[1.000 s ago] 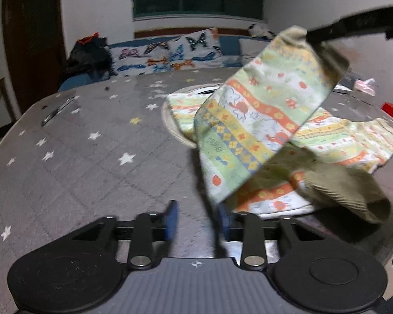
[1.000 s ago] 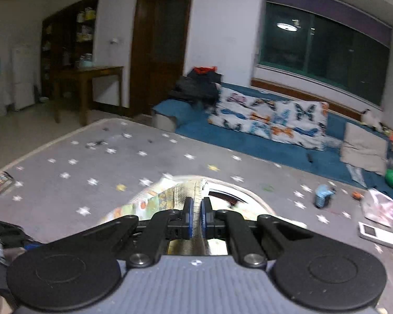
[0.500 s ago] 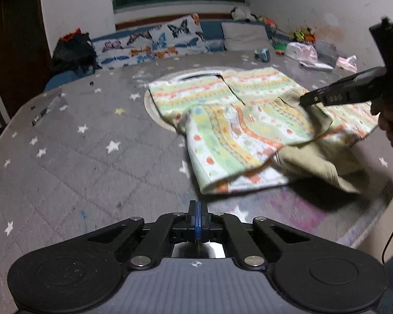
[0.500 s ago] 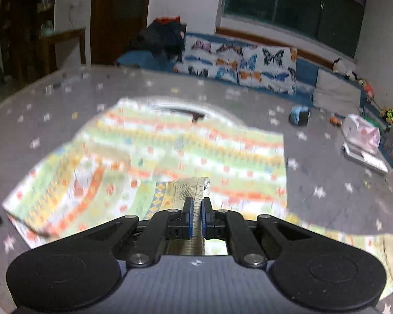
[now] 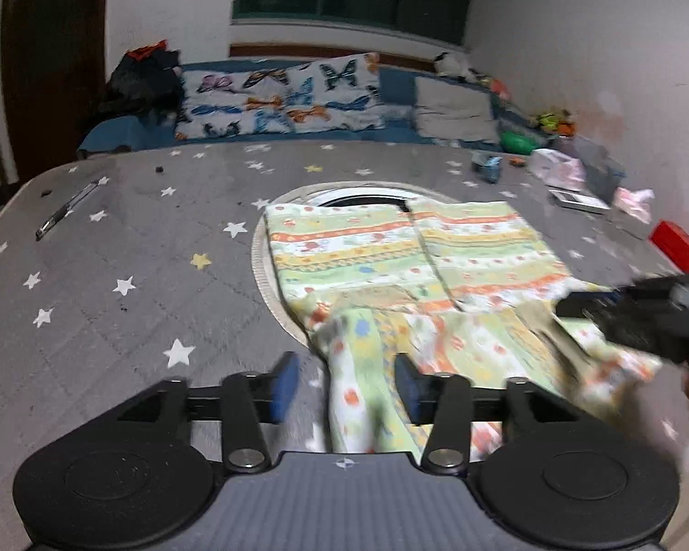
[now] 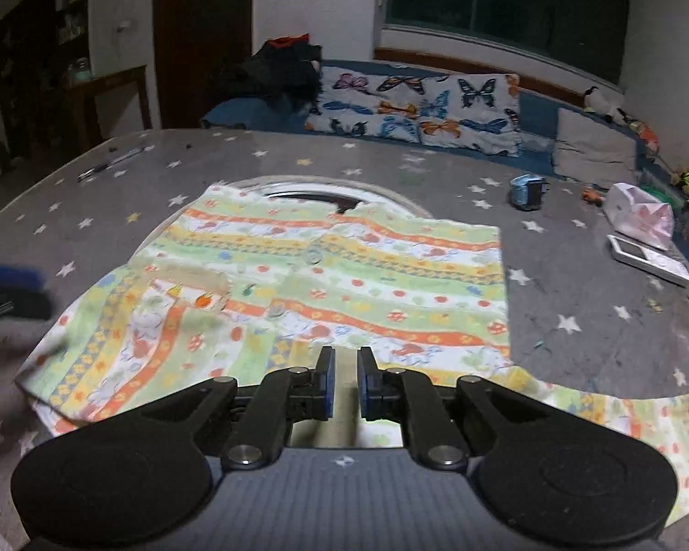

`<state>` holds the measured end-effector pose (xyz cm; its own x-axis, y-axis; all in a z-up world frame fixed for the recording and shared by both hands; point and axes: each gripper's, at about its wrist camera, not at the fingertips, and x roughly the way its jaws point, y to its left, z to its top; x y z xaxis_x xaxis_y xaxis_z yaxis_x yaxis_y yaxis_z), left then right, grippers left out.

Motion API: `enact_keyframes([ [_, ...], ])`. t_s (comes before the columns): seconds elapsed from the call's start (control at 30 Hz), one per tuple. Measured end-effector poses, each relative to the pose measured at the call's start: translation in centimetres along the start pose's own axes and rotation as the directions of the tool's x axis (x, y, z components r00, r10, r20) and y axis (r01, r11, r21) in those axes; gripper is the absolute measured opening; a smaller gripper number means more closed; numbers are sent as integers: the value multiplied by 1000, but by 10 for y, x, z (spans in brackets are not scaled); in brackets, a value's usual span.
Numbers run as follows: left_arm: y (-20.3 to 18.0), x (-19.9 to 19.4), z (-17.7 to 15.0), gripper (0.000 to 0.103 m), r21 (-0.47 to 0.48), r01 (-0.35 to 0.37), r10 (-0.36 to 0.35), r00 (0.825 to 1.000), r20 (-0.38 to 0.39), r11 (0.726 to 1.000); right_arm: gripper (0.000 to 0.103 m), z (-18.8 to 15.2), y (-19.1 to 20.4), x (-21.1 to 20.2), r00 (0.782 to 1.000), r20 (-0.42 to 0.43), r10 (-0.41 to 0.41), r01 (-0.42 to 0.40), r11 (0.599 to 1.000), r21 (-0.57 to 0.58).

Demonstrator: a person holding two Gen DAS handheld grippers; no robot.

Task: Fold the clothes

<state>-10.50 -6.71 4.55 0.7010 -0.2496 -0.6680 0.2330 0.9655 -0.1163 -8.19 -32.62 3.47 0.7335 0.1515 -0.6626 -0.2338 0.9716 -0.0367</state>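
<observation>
A child's striped, printed shirt point(image 5: 390, 252) lies spread on the grey star-patterned table cover point(image 5: 138, 275); it also shows in the right wrist view point(image 6: 344, 284). A sleeve is folded across the near part of the body. My left gripper point(image 5: 344, 381) is open, with a fold of the sleeve point(image 5: 358, 395) lying between its spread fingers. My right gripper point(image 6: 343, 381) is open a little and empty, low over the shirt's near edge. It also shows at the right edge of the left wrist view point(image 5: 574, 310), blurred.
A round inset ring point(image 6: 307, 186) lies under the shirt's collar. A pen point(image 5: 64, 209) lies at the far left. A blue toy point(image 6: 528, 190), a plastic bag point(image 6: 638, 216), a white device point(image 6: 647, 257) and a red box point(image 5: 677, 245) sit at the right. A sofa with butterfly cushions point(image 6: 418, 110) stands behind.
The right gripper laid the sleeve across the shirt and let go of it, opening slightly. The left gripper opened wide and moved in around the sleeve fold.
</observation>
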Motion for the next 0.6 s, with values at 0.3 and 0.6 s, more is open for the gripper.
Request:
enact_keyframes([
  [0.3,10,11,-16,4,-102,-38,24,991,-129,994,10,-10,3,12,998,-49,42,-44,998,-35],
  [0.6,26,1,9,7,-152,-27,19,998,-58,988,11,-9,2,13,997,-40,61,-63,997,-52],
])
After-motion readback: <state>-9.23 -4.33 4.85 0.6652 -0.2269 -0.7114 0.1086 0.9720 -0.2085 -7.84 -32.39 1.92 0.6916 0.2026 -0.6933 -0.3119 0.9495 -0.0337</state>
